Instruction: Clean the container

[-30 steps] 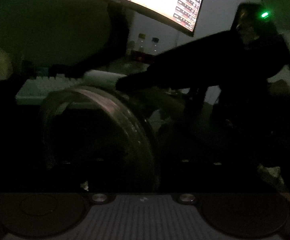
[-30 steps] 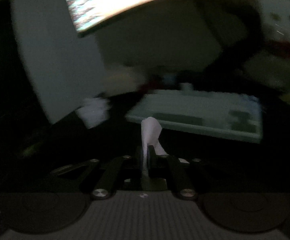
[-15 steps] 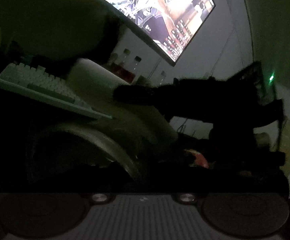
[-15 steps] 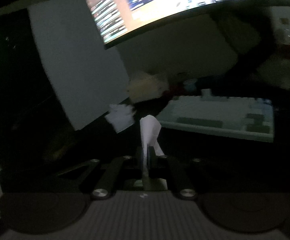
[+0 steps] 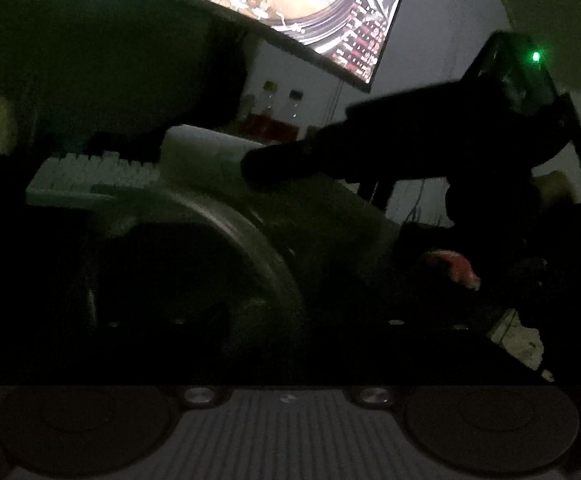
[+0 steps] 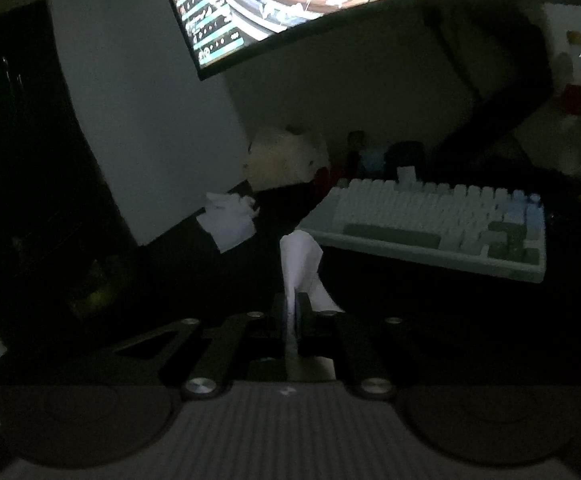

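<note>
Your right gripper (image 6: pixel 290 312) points level toward the desk's back, jaws pinched on a white tissue (image 6: pixel 300 264) standing upright between them. Your left gripper's fingers are lost in darkness, so you can't tell their state; the container (image 5: pixel 250 248), round-rimmed, lies tilted right before it. Above, a curved monitor (image 6: pixel 330 0) glows over the dark desk (image 6: pixel 410 300). A pale keyboard (image 6: pixel 442 228) sits ahead, crumpled tissue (image 6: pixel 230 220) to its left.

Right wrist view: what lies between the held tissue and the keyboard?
Only dark bare desk shows between the tissue pinched in the right gripper and the keyboard, in the right wrist view.
</note>
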Demonstrator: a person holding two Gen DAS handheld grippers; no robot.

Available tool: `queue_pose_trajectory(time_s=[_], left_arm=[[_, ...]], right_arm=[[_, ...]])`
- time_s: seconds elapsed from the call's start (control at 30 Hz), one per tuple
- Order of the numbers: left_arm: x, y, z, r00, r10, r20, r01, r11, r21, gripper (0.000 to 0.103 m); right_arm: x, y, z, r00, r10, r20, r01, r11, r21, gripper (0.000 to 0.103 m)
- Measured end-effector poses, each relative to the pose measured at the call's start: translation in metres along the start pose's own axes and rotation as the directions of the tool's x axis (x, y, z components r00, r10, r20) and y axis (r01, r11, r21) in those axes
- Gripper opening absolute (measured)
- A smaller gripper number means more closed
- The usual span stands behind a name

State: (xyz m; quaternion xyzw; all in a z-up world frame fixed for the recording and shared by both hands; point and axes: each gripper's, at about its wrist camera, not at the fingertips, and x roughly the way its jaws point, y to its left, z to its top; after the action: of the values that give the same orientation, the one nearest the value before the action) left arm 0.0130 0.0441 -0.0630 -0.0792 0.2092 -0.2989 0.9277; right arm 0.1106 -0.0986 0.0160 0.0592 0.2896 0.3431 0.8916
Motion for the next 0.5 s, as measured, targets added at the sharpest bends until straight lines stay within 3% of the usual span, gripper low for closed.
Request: queue_pose_trajectory(time_s=[0.1, 0.27, 0.43, 0.5], left_arm=[[0.001, 0.001, -0.001, 1.000, 0.017, 0.009, -0.017, 1.000, -0.012, 0.072], [0.007, 0.002, 0.003, 0.998, 0.064, 0.011, -0.064, 0.998, -0.018, 0.072], [0.015, 0.002, 0.006, 0.997, 0.075, 0.016, -0.074, 0.997, -0.021, 0.072], [0.016, 0.002, 0.006, 0.997, 0.072, 0.016, -0.072, 0.997, -0.020, 0.072]], right_arm=[[0.004, 0.006, -0.002, 0.999, -0.030, 0.011, 0.031, 0.999, -0.034, 0.006], [0.010, 0.020, -0.006, 0.995, -0.089, 0.042, 0.092, 0.991, -0.092, 0.007], [0.010, 0.039, -0.012, 0.999, 0.035, 0.038, -0.030, 0.993, -0.118, 0.007], [0.009, 0.045, -0.015, 0.998, 0.040, 0.044, -0.032, 0.986, -0.163, 0.007]])
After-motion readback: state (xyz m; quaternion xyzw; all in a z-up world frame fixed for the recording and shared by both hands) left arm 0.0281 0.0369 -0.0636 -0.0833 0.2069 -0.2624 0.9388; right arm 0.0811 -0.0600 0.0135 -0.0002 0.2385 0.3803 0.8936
